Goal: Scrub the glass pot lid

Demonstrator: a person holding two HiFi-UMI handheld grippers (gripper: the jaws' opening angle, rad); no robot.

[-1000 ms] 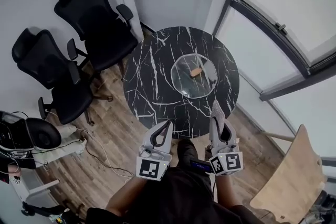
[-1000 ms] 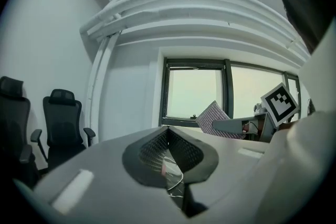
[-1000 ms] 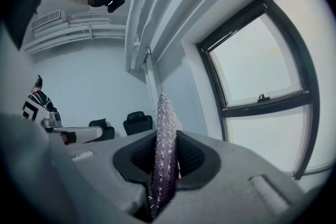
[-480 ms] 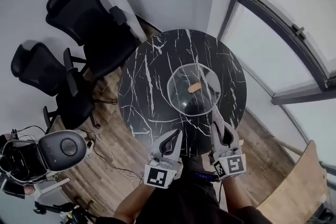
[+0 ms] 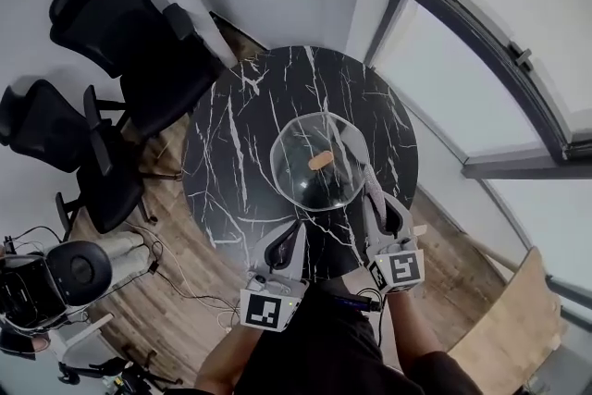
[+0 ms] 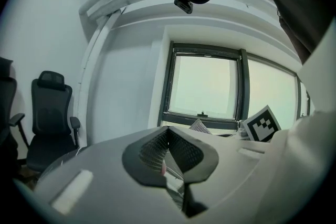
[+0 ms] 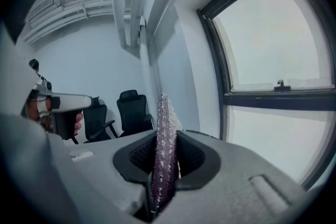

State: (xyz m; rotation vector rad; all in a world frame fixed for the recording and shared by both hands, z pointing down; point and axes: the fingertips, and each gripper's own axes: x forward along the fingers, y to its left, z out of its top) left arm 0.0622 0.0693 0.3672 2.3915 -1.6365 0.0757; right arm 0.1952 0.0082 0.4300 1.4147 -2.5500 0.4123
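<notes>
The glass pot lid point(image 5: 305, 169) with its wooden knob point(image 5: 320, 160) lies flat on the round black marble table point(image 5: 231, 143) in the head view. My right gripper point(image 5: 373, 199) is shut on a glittery silver scrub pad point(image 5: 367, 183), just off the lid's near right rim. In the right gripper view the scrub pad point(image 7: 164, 113) stands upright between the right gripper point(image 7: 163, 136) jaws, above their tips. My left gripper point(image 5: 289, 234) hovers over the table's near edge, short of the lid. Seen in its own view, the left gripper point(image 6: 168, 131) has its jaws together with nothing in them.
Two black office chairs point(image 5: 120, 23) point(image 5: 55, 134) stand left of the table. A large window point(image 5: 499, 42) runs along the right. A wooden chair point(image 5: 504, 328) is at the lower right. Cables point(image 5: 176, 268) and a black device point(image 5: 69, 271) lie on the wood floor.
Both grippers have come forward to the table. The right gripper with the pad now reaches the lid's near rim, and the left gripper is over the table edge.
</notes>
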